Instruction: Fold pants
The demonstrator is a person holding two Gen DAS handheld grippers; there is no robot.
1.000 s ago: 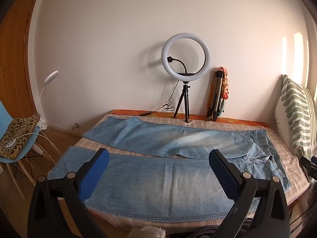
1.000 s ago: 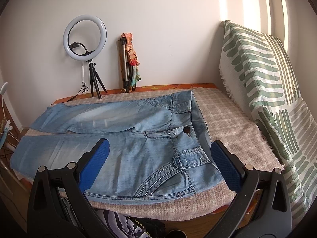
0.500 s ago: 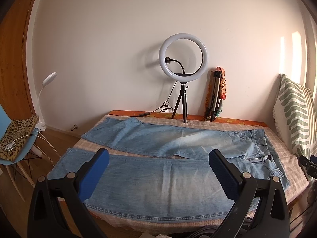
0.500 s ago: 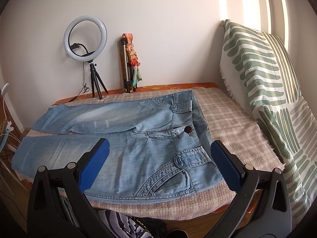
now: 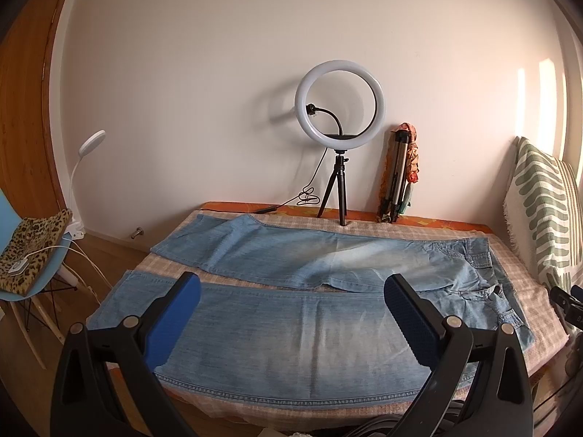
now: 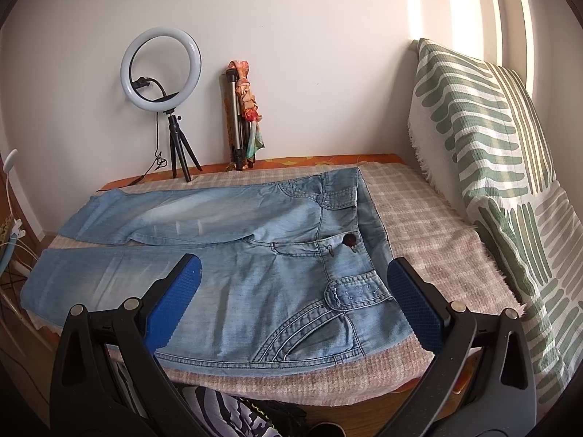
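Light blue jeans (image 5: 291, 324) lie spread flat on a checked cloth, both legs running left and the waist at the right. In the right wrist view the jeans (image 6: 255, 255) show their waistband, dark button and front pocket nearest me. My left gripper (image 5: 291, 284) hovers open over the near leg, blue pads wide apart, nothing between them. My right gripper (image 6: 291, 266) is open above the hip and pocket area, also holding nothing. Neither touches the denim.
A ring light on a tripod (image 5: 340, 123) and a folded tripod (image 5: 397, 174) stand at the back against the wall. A green-patterned pillow (image 6: 492, 167) leans at the right. A chair with leopard-print fabric (image 5: 29, 251) stands left of the table (image 6: 437, 240).
Both grippers have pulled back and up slightly, so the jeans and ring light sit a little farther off. The jeans have not moved.
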